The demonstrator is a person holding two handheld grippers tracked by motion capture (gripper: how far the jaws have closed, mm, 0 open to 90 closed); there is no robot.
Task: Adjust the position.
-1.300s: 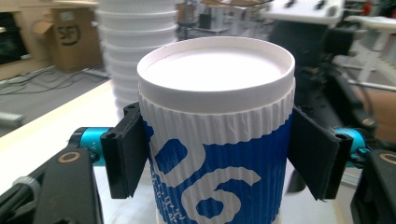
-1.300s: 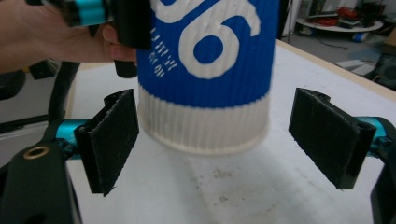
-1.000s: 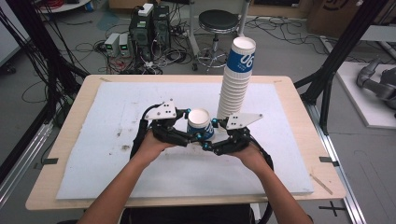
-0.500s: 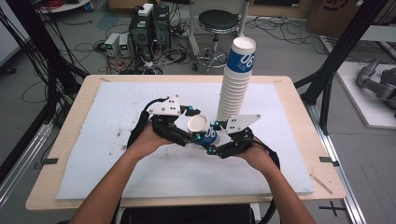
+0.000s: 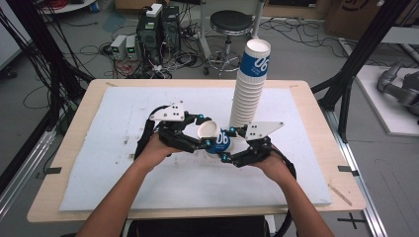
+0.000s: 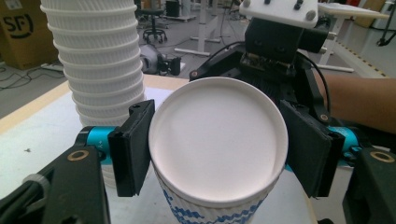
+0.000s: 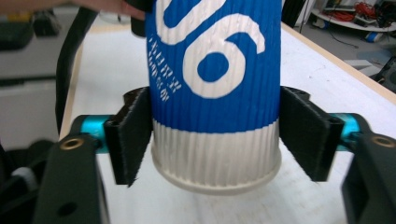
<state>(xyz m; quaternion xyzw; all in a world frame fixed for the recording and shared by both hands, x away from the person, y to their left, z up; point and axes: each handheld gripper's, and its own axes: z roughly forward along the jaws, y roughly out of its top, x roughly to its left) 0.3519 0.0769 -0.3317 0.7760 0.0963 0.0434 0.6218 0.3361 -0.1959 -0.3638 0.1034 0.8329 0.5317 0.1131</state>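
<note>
On the white table mat [image 5: 123,197], low centre of the high view, the cup [image 5: 216,139] has tipped toward the frame's left since a second ago. The left gripper [image 5: 205,144] clamps its rim, the right gripper [image 5: 225,153] its base. Behind, the cup stack [image 5: 249,89] crowds the upper right.

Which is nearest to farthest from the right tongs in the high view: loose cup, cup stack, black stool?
1. Loose cup, between the right tongs and the left tongs, at table centre.
2. Cup stack, standing just behind.
3. Black stool, on the floor beyond the table's far edge.
</note>
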